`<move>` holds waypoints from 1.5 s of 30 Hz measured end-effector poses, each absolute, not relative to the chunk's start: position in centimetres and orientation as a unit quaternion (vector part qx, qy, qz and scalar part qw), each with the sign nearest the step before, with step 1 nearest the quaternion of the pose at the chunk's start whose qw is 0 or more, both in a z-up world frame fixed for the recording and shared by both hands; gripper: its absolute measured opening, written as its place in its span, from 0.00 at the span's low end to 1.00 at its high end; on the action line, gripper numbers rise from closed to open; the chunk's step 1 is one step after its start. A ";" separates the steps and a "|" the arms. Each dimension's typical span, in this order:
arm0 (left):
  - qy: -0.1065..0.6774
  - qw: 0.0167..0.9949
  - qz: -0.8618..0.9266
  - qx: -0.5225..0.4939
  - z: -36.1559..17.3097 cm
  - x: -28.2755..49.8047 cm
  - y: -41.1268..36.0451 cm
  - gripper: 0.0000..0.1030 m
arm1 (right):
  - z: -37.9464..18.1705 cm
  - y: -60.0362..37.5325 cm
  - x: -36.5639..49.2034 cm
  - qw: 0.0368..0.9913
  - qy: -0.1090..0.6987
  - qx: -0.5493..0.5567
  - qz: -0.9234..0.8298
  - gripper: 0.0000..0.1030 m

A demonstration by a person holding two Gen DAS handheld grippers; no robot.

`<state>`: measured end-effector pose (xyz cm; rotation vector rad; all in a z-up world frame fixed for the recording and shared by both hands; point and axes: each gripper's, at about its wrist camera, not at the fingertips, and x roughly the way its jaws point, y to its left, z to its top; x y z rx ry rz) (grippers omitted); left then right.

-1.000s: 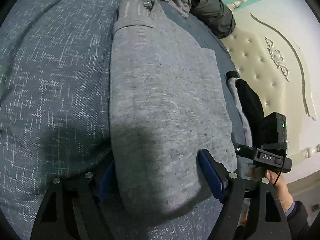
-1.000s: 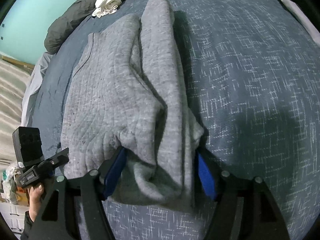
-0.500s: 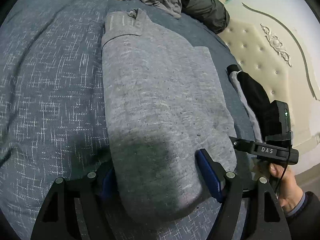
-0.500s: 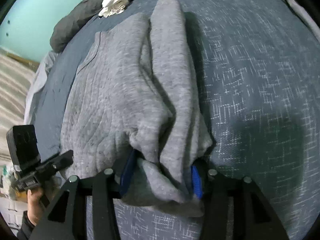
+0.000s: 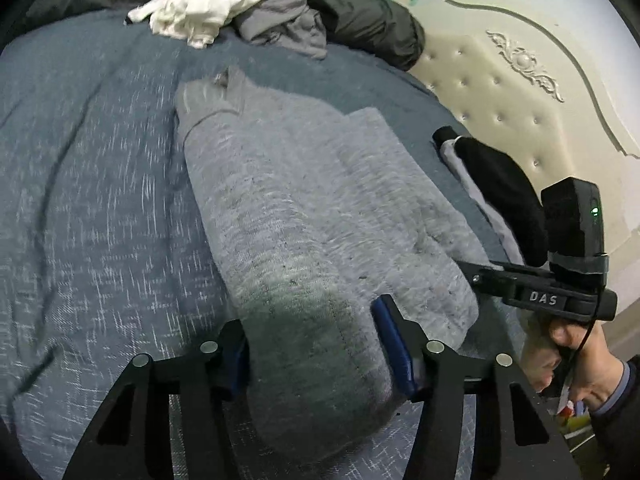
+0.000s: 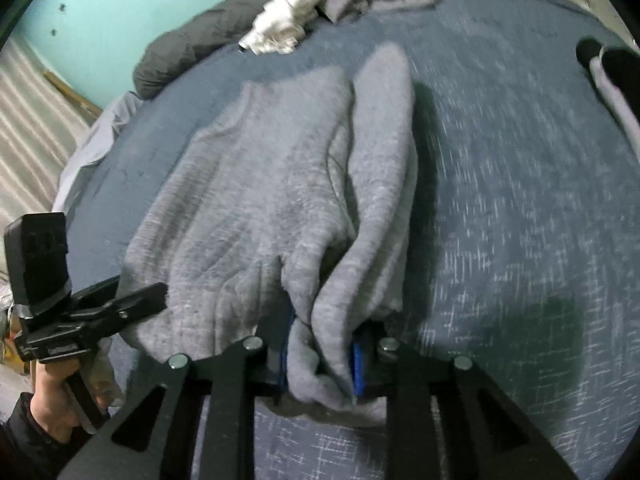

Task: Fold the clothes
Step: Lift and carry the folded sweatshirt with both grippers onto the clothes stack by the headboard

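Right wrist view: both tools (image 6: 320, 360) (image 5: 316, 348) clench the bunched, folded grey sweater (image 6: 256, 208)

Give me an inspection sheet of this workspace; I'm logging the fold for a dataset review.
Surface: blue bedspread with white flecks, lightly wrinkled.
Job's things: grey sweater lying lengthwise, partly folded, near edge bunched.
Clutter: white garment, grey garment and dark jacket piled at the far end; black garment near the headboard.
Grippers: left gripper straddles the sweater's near end; right gripper pinches a fold.
Cables: thin black cable at the right handle.
Surroundings: tufted cream headboard, teal wall.
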<state>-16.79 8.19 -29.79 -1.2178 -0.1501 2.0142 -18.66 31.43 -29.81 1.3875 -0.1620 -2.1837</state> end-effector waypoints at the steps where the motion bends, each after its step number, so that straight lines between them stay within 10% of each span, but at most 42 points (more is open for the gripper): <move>1: -0.057 0.383 0.791 -0.473 -29.3 -16.7 8.3 0.57 | -29.3 31.6 -18.7 0.274 -0.057 0.507 -0.815 0.20; 45: -0.021 0.492 0.812 -0.313 -4.7 -14.5 37.3 0.55 | -5.1 58.2 -23.7 0.219 -0.015 0.325 -0.920 0.18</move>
